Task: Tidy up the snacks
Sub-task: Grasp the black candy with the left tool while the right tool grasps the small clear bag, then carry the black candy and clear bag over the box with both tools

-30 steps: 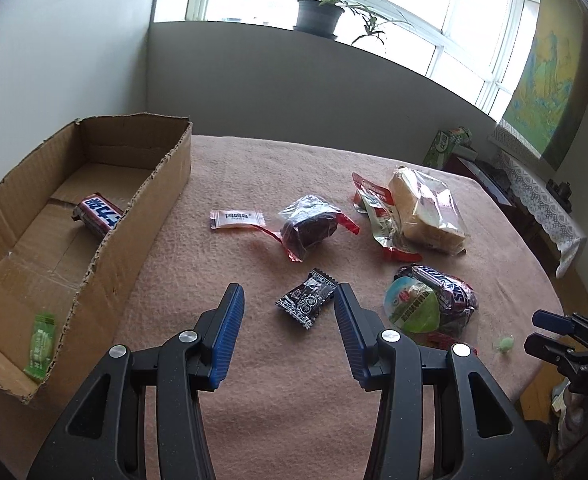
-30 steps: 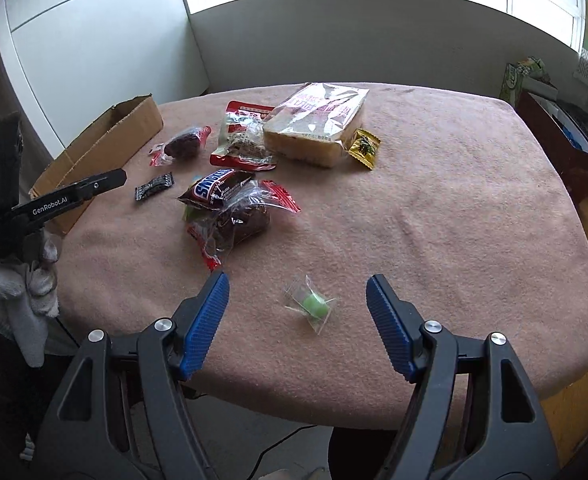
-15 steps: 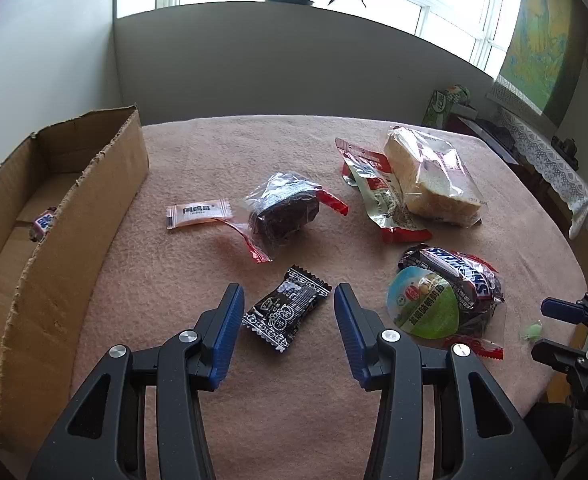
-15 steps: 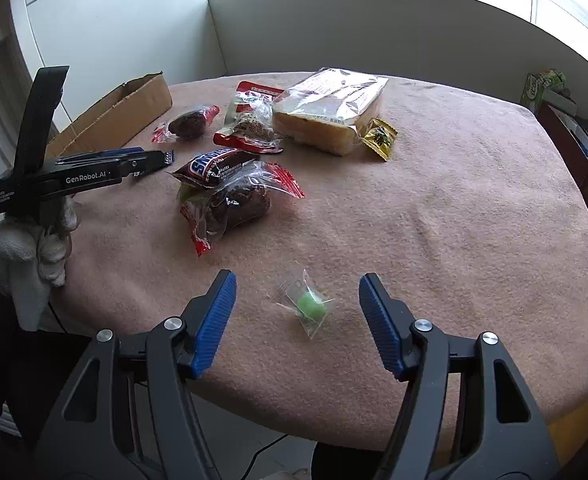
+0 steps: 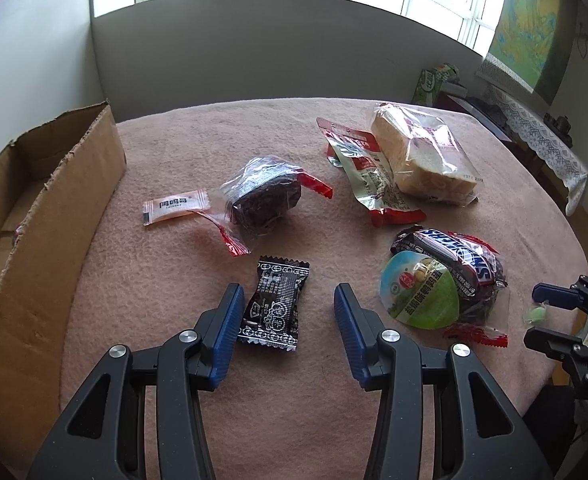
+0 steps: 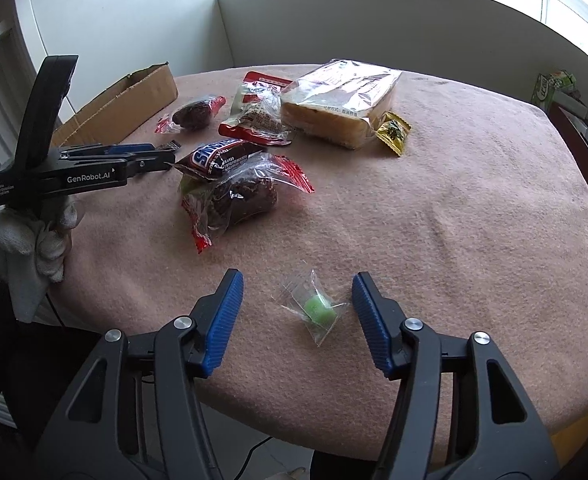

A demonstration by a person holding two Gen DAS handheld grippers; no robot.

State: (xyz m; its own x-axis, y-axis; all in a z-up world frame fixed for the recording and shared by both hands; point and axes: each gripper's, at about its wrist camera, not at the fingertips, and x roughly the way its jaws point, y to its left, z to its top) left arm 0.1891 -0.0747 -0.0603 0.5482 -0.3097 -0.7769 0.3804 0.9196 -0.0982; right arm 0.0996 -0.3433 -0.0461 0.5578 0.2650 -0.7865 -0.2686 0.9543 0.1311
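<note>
My left gripper [image 5: 285, 312] is open, its blue pads either side of a small black candy packet [image 5: 275, 306] on the pink tablecloth. My right gripper [image 6: 298, 308] is open around a green candy in clear wrap [image 6: 316, 308], near the table's front edge. A cardboard box [image 5: 45, 216] stands at the left. A Snickers bar [image 5: 450, 250], a green-lidded jelly cup [image 5: 422, 292], a dark cake in clear wrap [image 5: 263, 196], a white sachet [image 5: 173, 206], a red-and-white pouch [image 5: 368, 172] and wrapped bread [image 5: 422, 152] lie on the table.
A small yellow packet [image 6: 392, 132] lies beside the bread. The left gripper shows in the right wrist view [image 6: 161, 158], held by a gloved hand. The table edge [image 6: 334, 436] runs just under my right gripper. A sideboard with a lace cloth [image 5: 534, 136] stands at the right.
My left gripper has moved forward and down from near the box until the black candy packet sits between its pads. My right gripper has moved closer to the green candy. Both stay open.
</note>
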